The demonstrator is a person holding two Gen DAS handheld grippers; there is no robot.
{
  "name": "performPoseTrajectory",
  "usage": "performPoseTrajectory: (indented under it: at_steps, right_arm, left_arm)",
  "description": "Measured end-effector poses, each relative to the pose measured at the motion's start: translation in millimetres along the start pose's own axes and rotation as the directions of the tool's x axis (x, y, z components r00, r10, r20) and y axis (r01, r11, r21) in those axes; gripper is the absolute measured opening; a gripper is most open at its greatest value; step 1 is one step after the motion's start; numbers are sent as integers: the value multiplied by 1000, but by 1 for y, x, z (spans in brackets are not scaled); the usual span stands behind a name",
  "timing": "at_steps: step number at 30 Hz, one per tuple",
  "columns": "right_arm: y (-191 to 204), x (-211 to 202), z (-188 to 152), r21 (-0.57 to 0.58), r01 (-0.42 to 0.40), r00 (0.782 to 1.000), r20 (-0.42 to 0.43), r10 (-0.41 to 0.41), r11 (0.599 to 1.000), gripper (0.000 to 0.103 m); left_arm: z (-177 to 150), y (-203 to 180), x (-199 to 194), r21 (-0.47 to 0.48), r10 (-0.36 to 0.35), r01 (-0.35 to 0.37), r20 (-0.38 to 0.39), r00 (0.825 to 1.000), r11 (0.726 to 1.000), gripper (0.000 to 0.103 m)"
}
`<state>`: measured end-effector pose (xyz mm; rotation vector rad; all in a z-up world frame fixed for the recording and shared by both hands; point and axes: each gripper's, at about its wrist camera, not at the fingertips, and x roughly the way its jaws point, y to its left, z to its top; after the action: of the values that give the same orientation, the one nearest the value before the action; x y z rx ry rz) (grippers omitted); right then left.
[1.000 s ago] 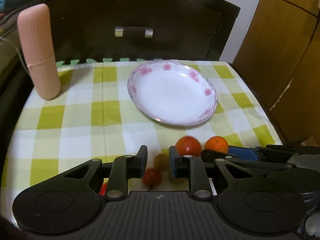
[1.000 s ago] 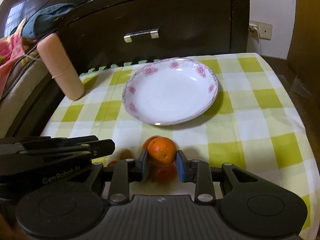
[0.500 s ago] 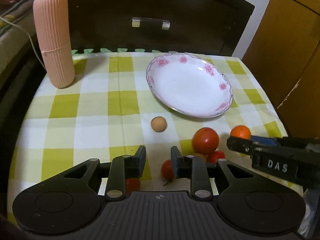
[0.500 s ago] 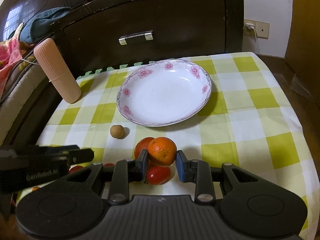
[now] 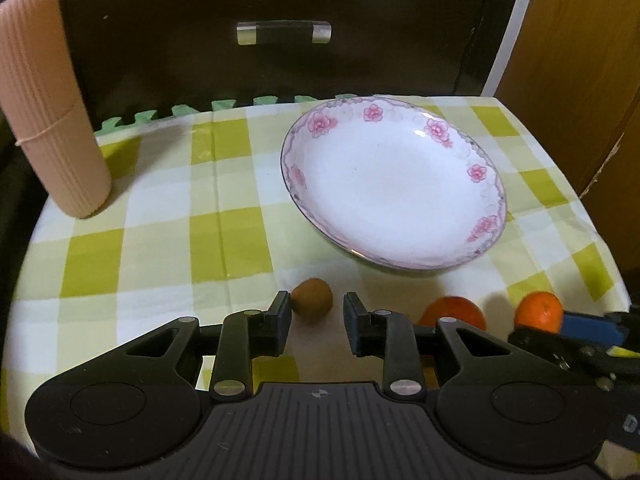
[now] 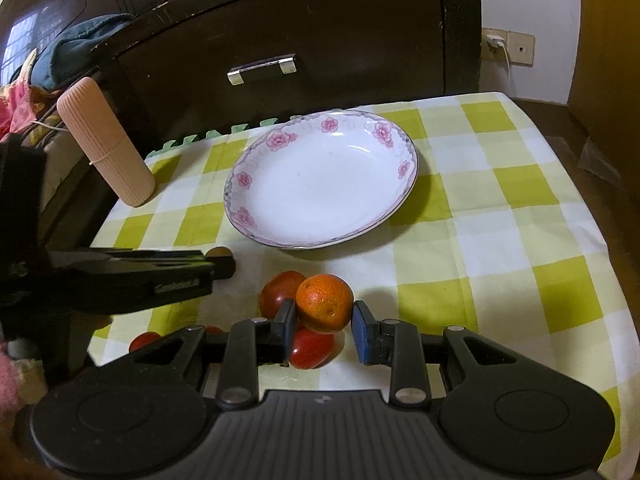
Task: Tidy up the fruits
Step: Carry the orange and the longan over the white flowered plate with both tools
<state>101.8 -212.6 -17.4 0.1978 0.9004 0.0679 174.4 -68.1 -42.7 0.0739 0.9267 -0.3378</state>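
Since half a second ago the left gripper (image 5: 313, 312) has come forward until its parted fingers bracket the small brown fruit (image 5: 311, 295), which was then lying clear ahead of it; the pads do not visibly press on it. The checked yellow-and-white cloth (image 6: 500, 216) covers the table. The white plate (image 6: 320, 184), round, glossy and rimmed with pink flowers, sits near the middle of the cloth with nothing in it. Left of the plate, toward the back edge, leans a ribbed pink cylinder (image 6: 106, 142) with a rounded cap. Behind the plate stands a dark wooden drawer front with a metal handle (image 6: 262, 68). In front of the plate the right gripper (image 6: 324, 320) is clamped on a dimpled orange (image 6: 325, 303). Behind the orange, touching it, is a smooth red tomato (image 6: 278, 292); a small oval tomato (image 6: 310, 348) lies below the orange. Another small tomato (image 6: 145, 341) sits further left, partly hidden by the left gripper's body.
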Motion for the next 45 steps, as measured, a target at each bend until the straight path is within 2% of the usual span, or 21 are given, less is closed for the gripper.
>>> performPoseTrajectory:
  at_steps: [3,13,20,26,38,45]
  right_arm:
    - [0,3,0,0,1,1000,-8,-1,1000,29]
    - [-1,7,0,6,9,1000,-10,-9,1000,29]
    - [-5,6,5,19,12,1000,9,-13,1000,29]
    - [-7,11,23,4,22,999,45,-22,1000,29]
    - [-8,44,51,-32,41,997,61,-39,999,29]
    - [-13,62,60,-35,44,998,54,-42,998,29]
  left_arm:
    - [-2,3,8,-9,6,-6,-18,1000,1000,36]
    - [-5,-1,7,24,20,-20,1,1000,1000,32]
    - [-1,-7,-11,12,-28,28,23,999,1000,32]
    - [11,-14,-22,4,-69,69,62,996,998,32]
    - [39,-19,-3,6,-70,69,80,994,998,32]
    - [46,-17,15,0,-60,60,59,996,998,32]
